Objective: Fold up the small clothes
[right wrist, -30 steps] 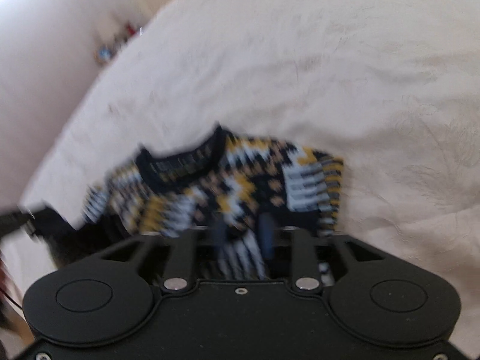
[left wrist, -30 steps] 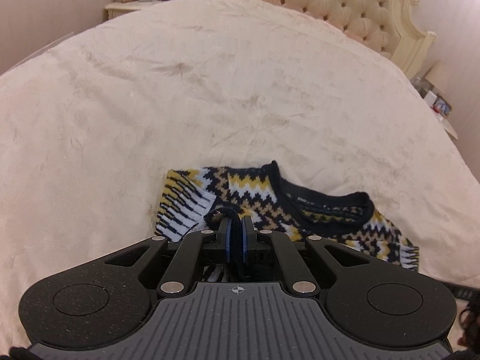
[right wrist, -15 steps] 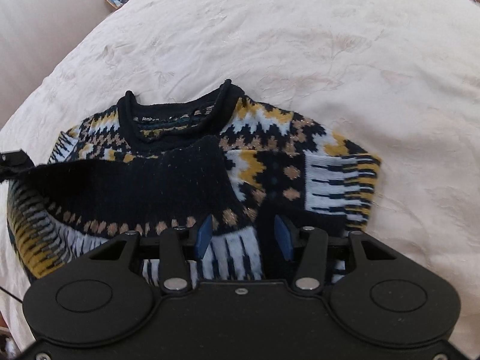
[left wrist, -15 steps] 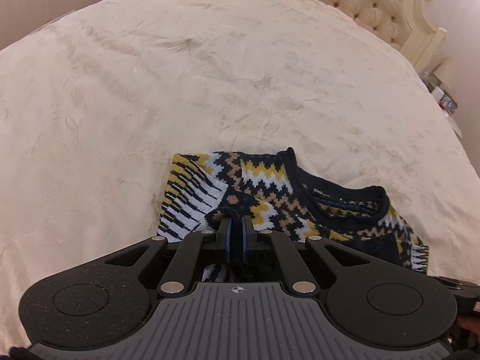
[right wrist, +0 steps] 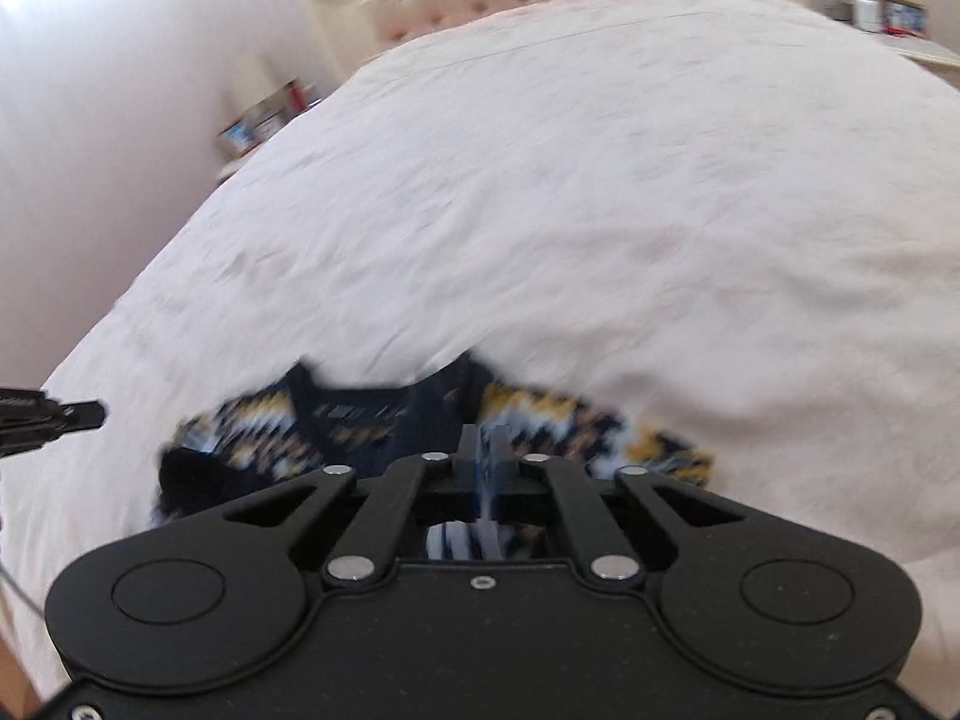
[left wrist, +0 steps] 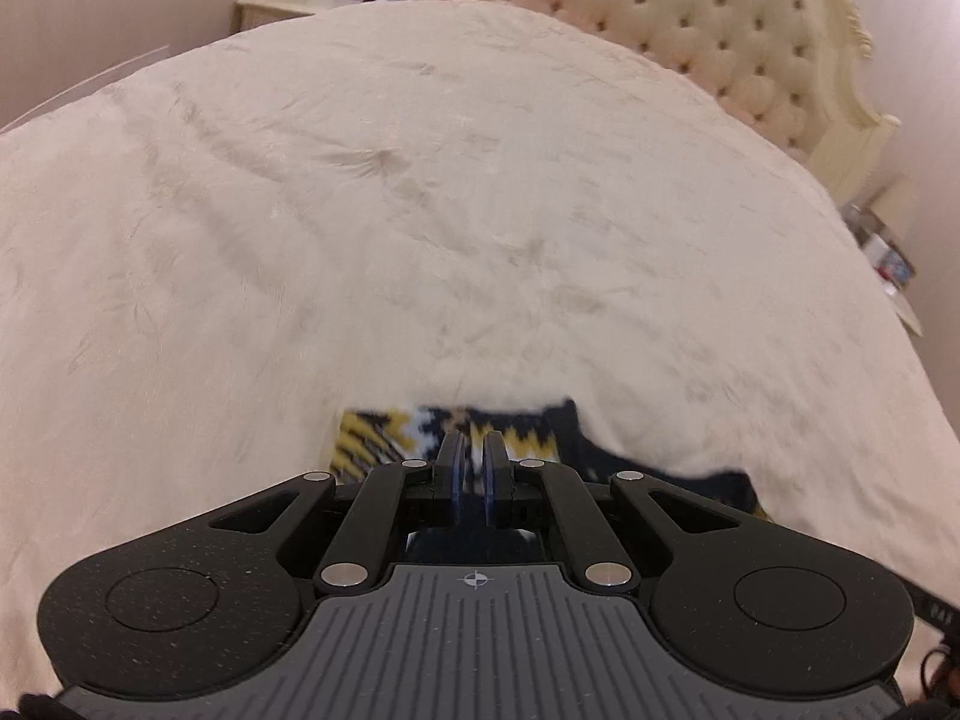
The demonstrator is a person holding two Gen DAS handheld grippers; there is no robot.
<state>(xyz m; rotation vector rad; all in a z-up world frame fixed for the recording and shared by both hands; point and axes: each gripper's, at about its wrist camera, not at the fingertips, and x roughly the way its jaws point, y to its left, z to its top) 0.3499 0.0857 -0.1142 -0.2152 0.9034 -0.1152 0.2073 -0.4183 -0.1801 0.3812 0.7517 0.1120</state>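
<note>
A navy sweater (left wrist: 384,438) with yellow and white zigzags lies on the cream bedspread (left wrist: 420,210), mostly hidden behind my left gripper (left wrist: 472,462). That gripper's blue pads are shut, with dark knit bunched under them. In the right wrist view the sweater (right wrist: 360,420) is blurred, its navy neckline facing the headboard. My right gripper (right wrist: 487,456) is shut on a white-striped edge of the sweater, which shows between and below the fingers. The left gripper's tip (right wrist: 54,417) pokes in at the left edge, beside the sweater's dark left end.
A tufted cream headboard (left wrist: 690,30) stands at the far end of the bed. A nightstand (left wrist: 282,0) with a photo frame, clock and bottle sits far left. Another bedside table (left wrist: 888,264) with small items is on the right. Wide bare bedspread stretches beyond the sweater.
The right gripper's jaws, open around the striped edge half a second ago, have closed on it. Both views now show the sweater lower and more hidden, with motion blur.
</note>
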